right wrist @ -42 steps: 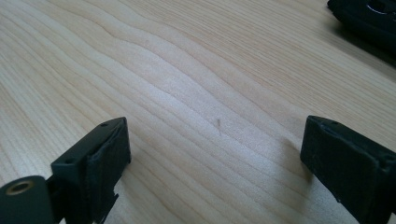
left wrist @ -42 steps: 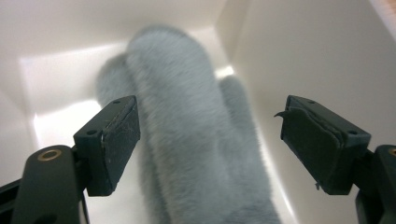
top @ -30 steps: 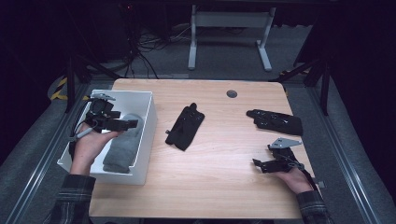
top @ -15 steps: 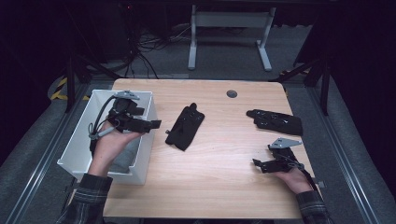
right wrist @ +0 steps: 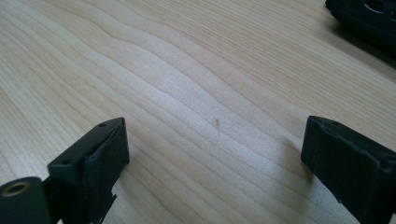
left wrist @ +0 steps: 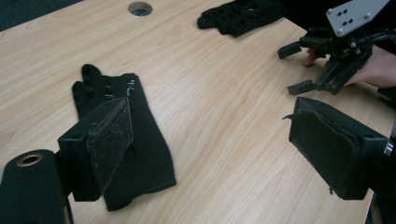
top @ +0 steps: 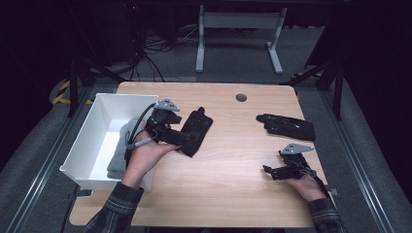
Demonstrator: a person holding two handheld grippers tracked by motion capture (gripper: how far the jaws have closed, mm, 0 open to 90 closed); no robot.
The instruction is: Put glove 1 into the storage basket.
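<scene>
On the pale wood-grain table (top: 228,160) lie two black gloves, both flat and of soft knit cloth. One glove (top: 195,130) sits left of centre, fingers pointing toward one o'clock. The other glove (top: 286,126) lies at about two o'clock from the table's middle, well apart from the first; the right gripper view cuts it off at the top corner. At the table's nine o'clock edge stands one white box (top: 94,130), straight-walled and open-topped, with grey folded cloth (top: 120,149) inside, partly hidden by the person's left hand (top: 145,154). The left gripper (top: 182,139) hovers over the near glove's cuff end, its two jaws spread wide and holding nothing; one worn pad (left wrist: 111,140) looks scratched. The right gripper (top: 271,170) rests low at four o'clock, jaws likewise wide apart and empty over bare wood. One round grey hole (top: 241,97) marks the table's twelve o'clock edge.
</scene>
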